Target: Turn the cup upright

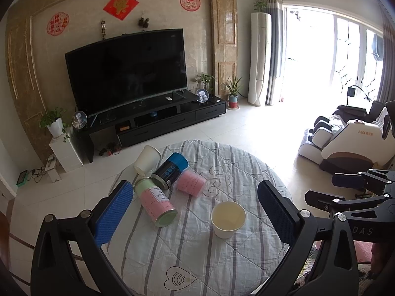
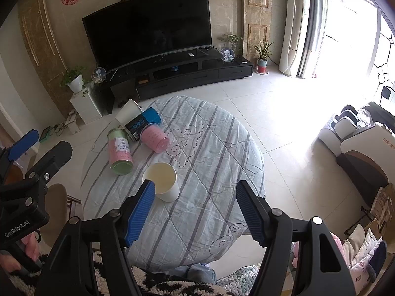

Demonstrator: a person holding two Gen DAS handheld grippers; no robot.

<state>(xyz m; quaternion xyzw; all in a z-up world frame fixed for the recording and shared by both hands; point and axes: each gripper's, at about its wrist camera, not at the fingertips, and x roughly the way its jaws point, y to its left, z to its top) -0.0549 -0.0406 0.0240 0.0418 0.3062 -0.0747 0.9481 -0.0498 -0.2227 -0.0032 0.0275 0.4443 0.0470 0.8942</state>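
Left tongs: pads apart, empty, above bench near edge.

Round bench with striped grey quilted cover: clutter at 10 o'clock.

White paper cup on its side, at 11 o'clock edge, touching blue-capped black canister: judged next target. Grip mid-wall lightly; thin paper crushes. Rotate mouth up, set down clear of edge.

Pink translucent plastic cup: also toppled.

White paper cup, upright: centre-near; avoid knocking.

Right tongs: pads apart, empty.
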